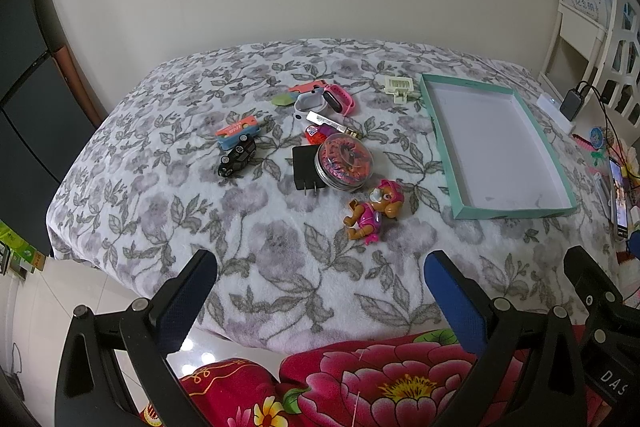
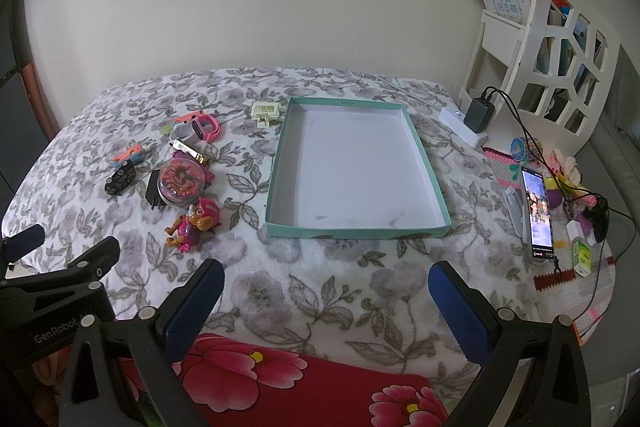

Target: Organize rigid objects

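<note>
A cluster of small rigid objects lies on the floral blanket: a pink toy puppy (image 1: 374, 213) (image 2: 196, 223), a round tin (image 1: 345, 161) (image 2: 182, 185), a black charger (image 1: 306, 167), a black toy car (image 1: 237, 156) (image 2: 120, 177), pink and white watches (image 1: 328, 101) (image 2: 198, 129) and a cream clip (image 1: 400, 87) (image 2: 265, 113). An empty teal tray (image 1: 516, 213) (image 2: 356, 230) sits to their right. My left gripper (image 1: 320, 283) is open and empty, near the bed's front edge. My right gripper (image 2: 326, 291) is open and empty in front of the tray.
A phone (image 2: 538, 213), chargers with cables (image 2: 478, 115) and small clutter lie at the bed's right edge beside a white shelf (image 2: 560, 67). A red floral quilt (image 2: 288, 379) lies below the grippers. The wall stands behind the bed.
</note>
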Available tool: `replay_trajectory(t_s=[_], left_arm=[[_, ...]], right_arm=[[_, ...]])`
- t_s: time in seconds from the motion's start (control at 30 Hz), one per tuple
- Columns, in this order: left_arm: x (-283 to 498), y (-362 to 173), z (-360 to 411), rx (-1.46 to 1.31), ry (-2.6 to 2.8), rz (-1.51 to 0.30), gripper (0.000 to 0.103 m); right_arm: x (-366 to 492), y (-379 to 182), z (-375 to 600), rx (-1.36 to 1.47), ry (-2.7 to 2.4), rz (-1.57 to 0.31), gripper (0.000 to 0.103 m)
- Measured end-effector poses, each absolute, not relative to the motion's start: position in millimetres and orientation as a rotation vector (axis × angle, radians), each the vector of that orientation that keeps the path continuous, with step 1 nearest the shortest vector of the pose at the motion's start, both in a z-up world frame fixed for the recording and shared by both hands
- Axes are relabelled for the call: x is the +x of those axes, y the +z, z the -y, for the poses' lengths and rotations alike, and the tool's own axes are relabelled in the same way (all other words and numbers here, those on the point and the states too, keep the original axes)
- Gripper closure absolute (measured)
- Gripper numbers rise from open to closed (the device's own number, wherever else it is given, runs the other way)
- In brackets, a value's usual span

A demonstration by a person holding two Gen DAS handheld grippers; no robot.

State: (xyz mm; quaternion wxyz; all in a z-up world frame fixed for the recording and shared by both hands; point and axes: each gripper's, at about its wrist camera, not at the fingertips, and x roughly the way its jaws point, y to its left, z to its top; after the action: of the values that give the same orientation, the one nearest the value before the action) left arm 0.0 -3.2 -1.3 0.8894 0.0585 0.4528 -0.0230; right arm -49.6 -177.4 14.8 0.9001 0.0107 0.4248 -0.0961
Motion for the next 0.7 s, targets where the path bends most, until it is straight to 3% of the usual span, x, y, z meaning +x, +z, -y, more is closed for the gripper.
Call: replay_trajectory(t_s=[0.7], left_arm=[[2.0,0.5,-0.8,0.111,-0.058,-0.95,0.0]], right_arm=[[-49.4,14.2,176.2,0.023,-0.196,-0.883,0.0]])
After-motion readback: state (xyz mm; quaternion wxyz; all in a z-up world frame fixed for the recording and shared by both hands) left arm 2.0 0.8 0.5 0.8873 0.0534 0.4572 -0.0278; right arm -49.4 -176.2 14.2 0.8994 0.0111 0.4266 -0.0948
